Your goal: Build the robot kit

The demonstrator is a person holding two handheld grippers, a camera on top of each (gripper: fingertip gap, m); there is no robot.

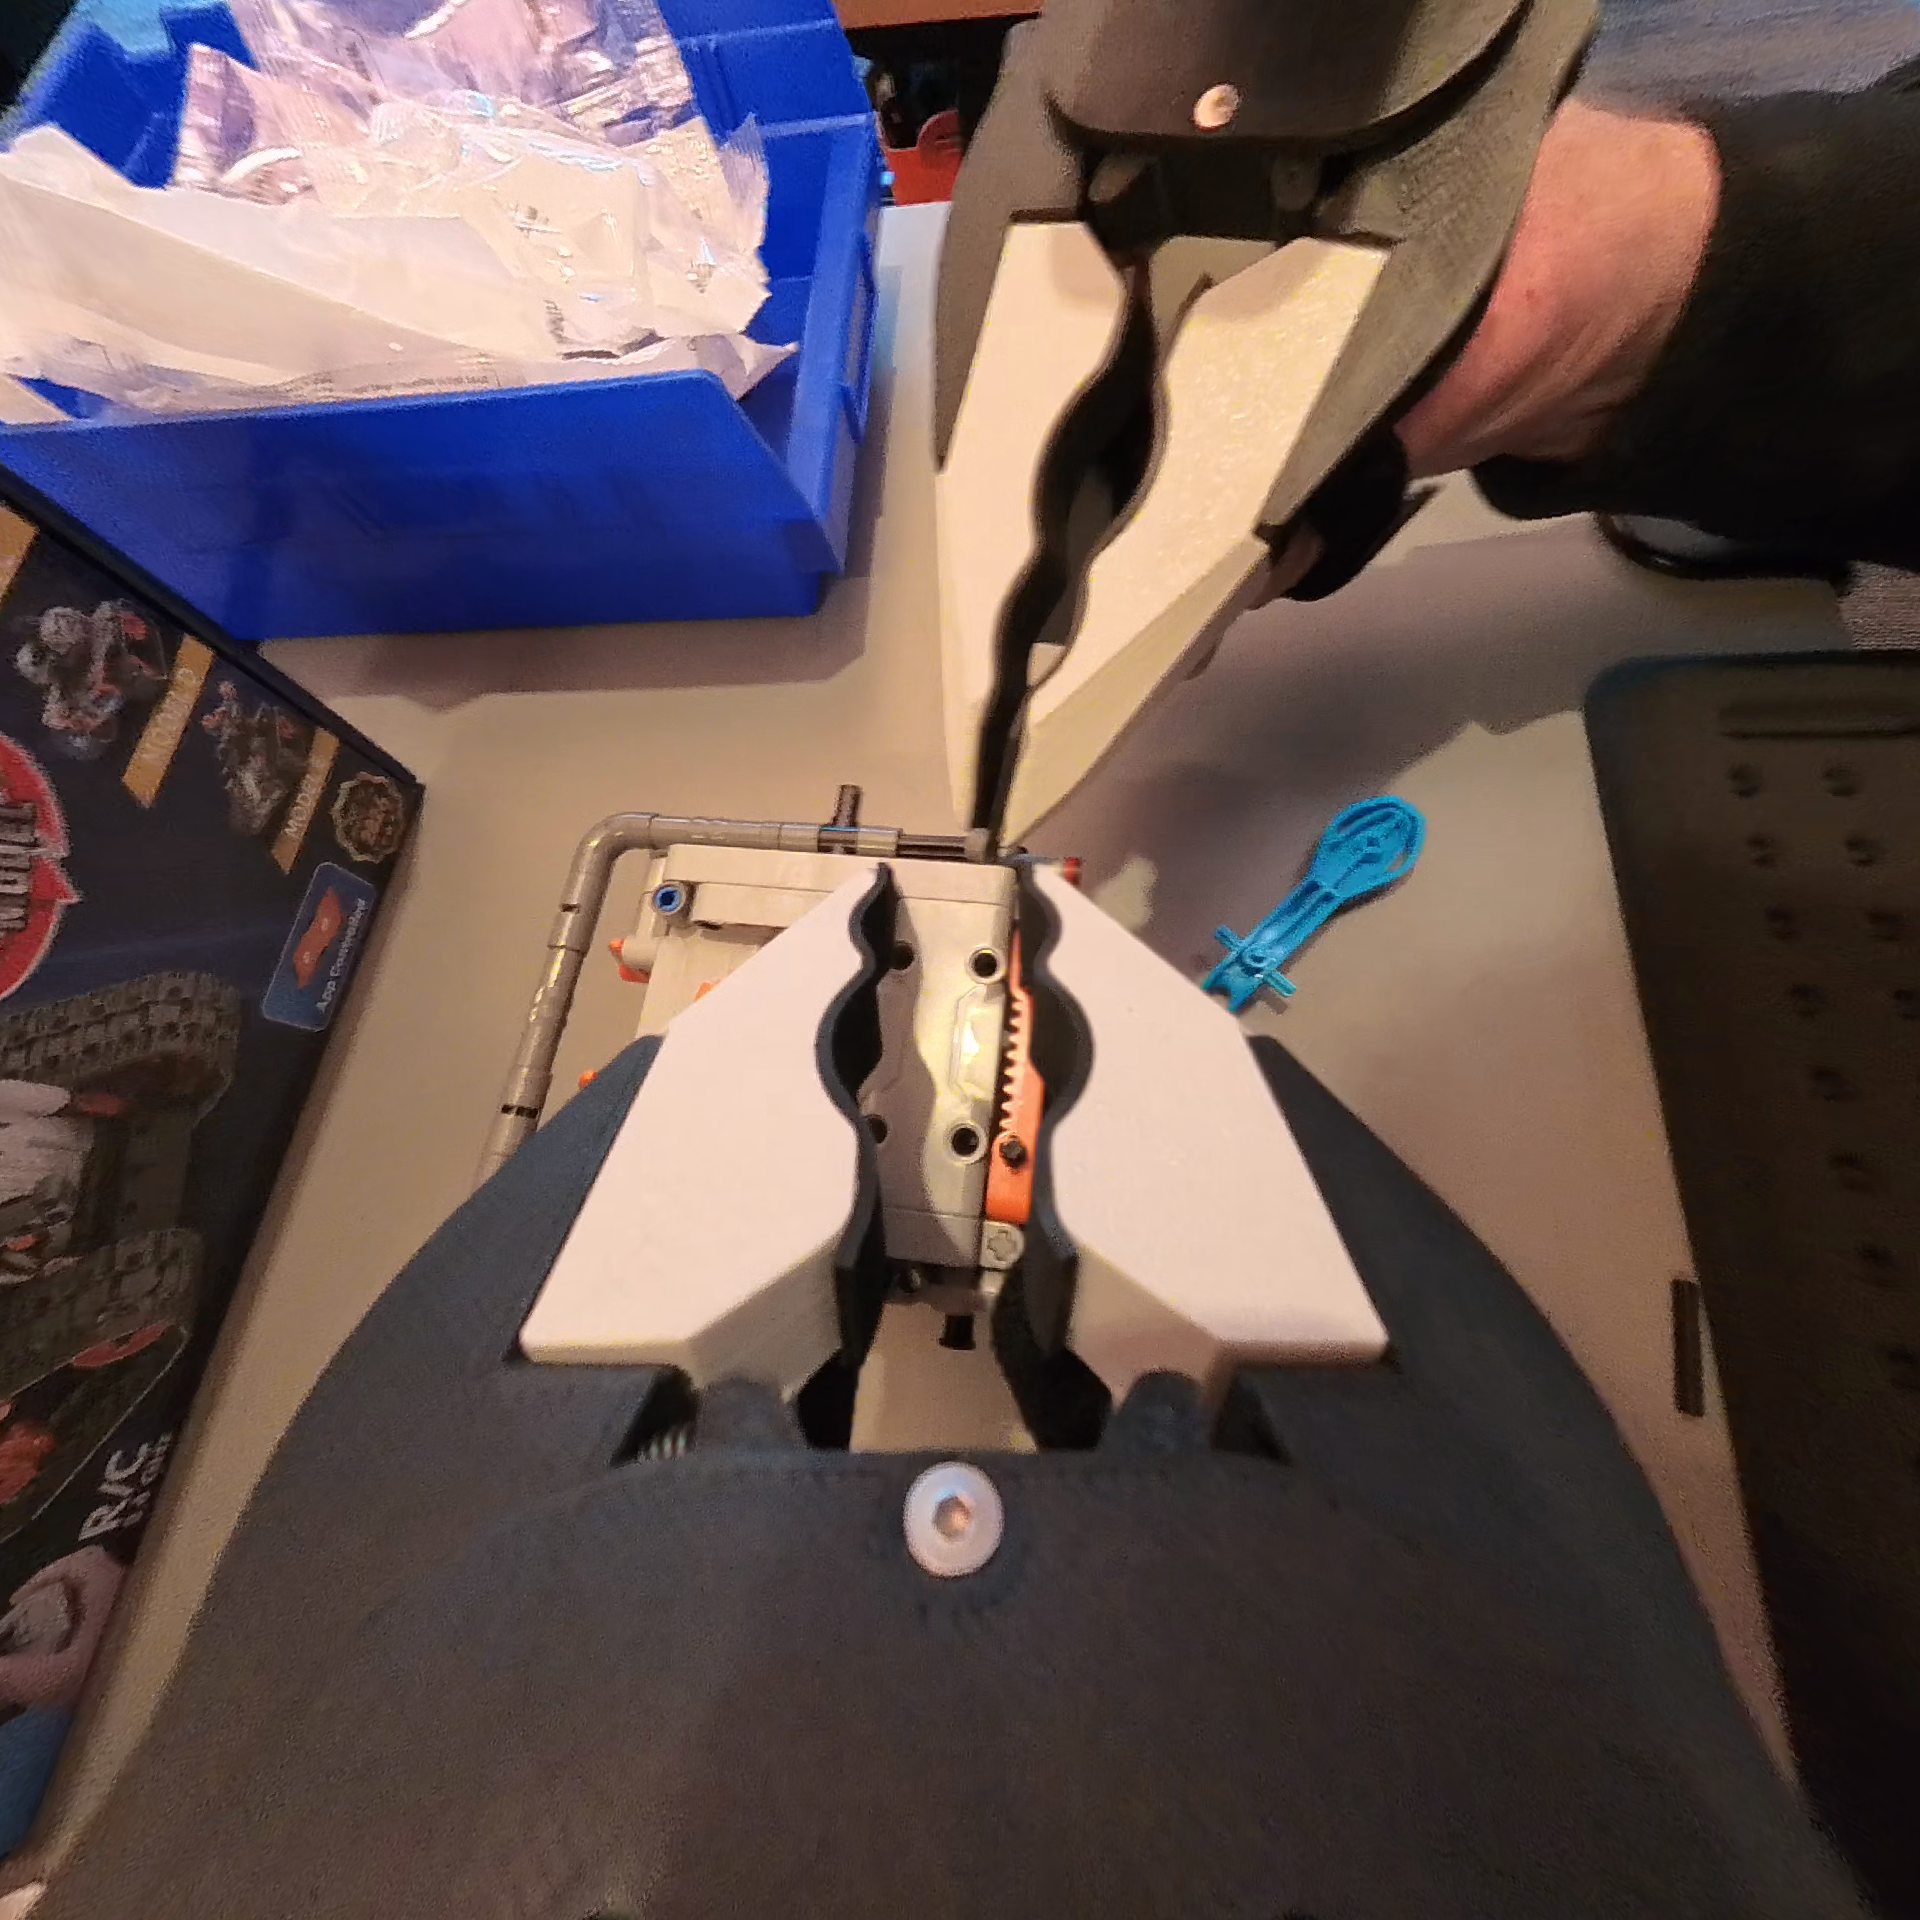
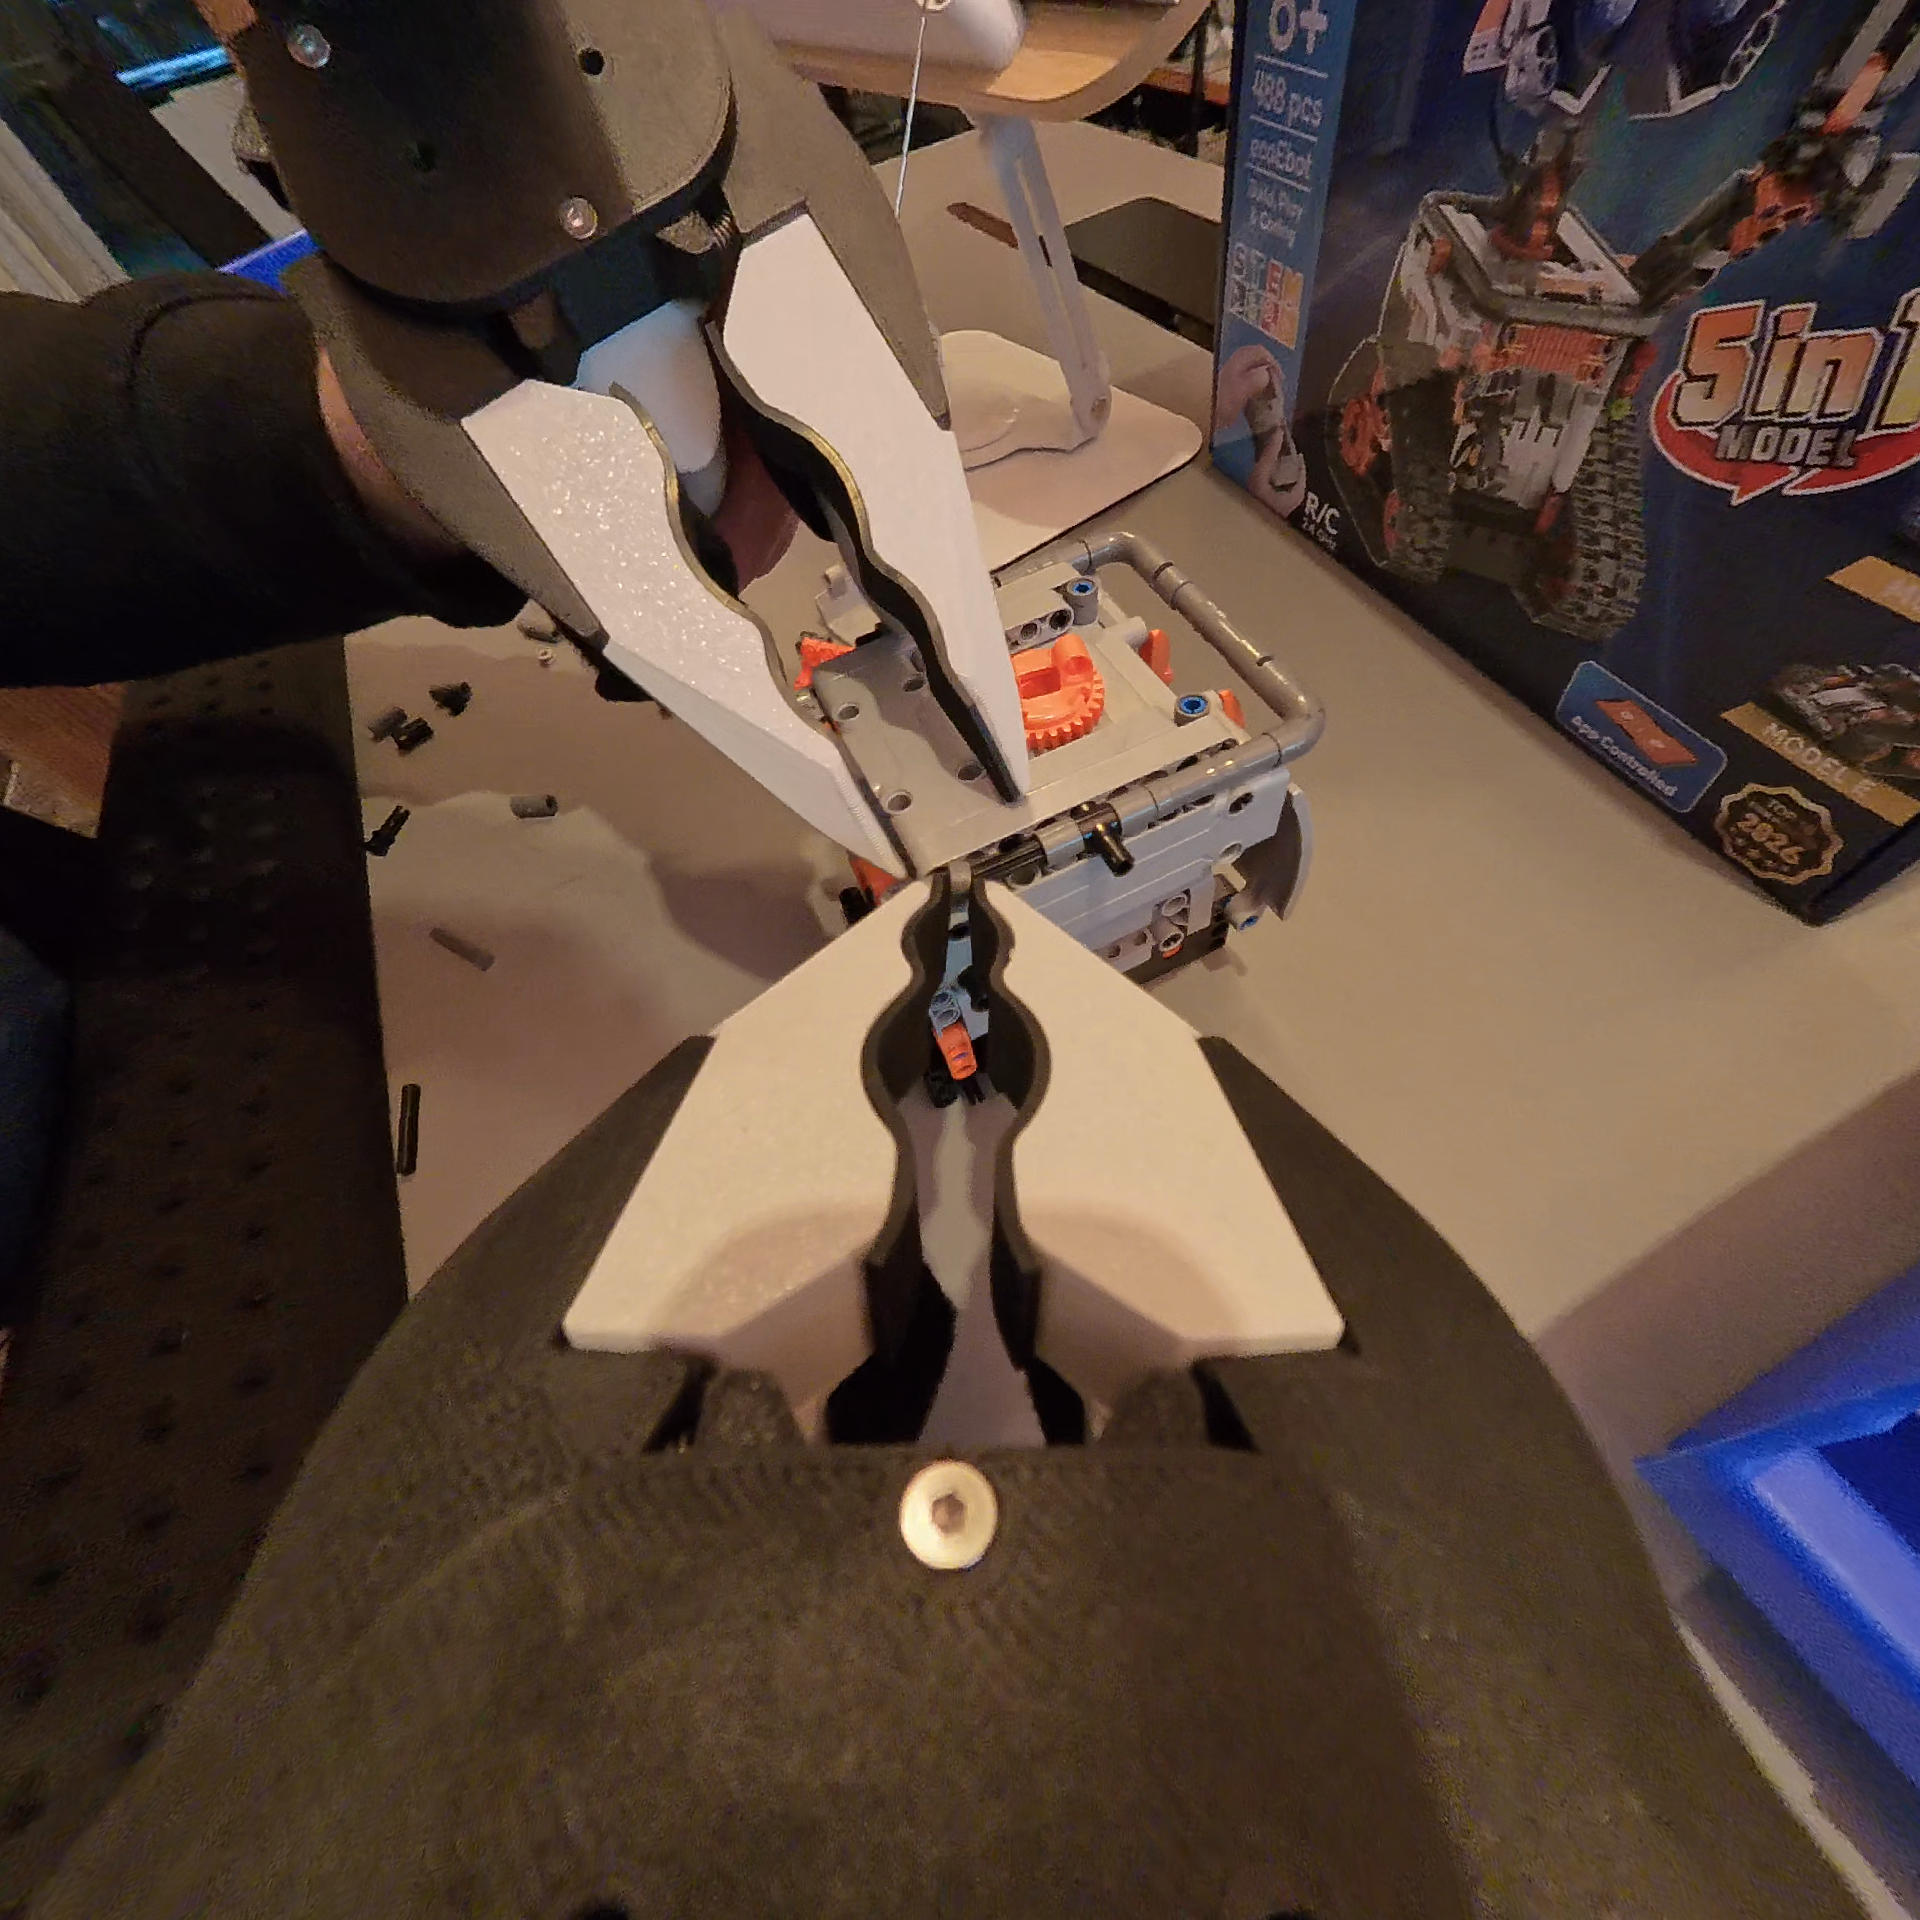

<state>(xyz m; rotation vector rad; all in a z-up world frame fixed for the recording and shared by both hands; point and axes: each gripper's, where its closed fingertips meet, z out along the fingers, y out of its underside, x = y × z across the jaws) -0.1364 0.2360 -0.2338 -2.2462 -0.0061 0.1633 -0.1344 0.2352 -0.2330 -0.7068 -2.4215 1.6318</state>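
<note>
A grey building-brick model (image 1: 940, 1039) with an orange gear and a grey tube frame stands on the table; it also shows in the right wrist view (image 2: 1143, 883). My left gripper (image 1: 954, 883) is shut on the model's grey block, one finger on each side. In the right wrist view it (image 2: 951, 816) comes in from the upper left. My right gripper (image 2: 956, 888) is shut on a small grey part (image 2: 954, 914) at the model's near top edge. In the left wrist view it (image 1: 987, 831) comes down from above, with a hand behind it.
A blue bin (image 1: 416, 499) of clear plastic bags is at the back left. The printed kit box (image 1: 156, 935) (image 2: 1558, 416) stands beside the model. A blue plastic tool (image 1: 1320, 894) lies to the right. A black perforated mat (image 1: 1766, 1039) (image 2: 208, 935) and loose black pins (image 2: 416, 717) are nearby. Only a small space, under 4 cm, lies between the two pairs of fingers.
</note>
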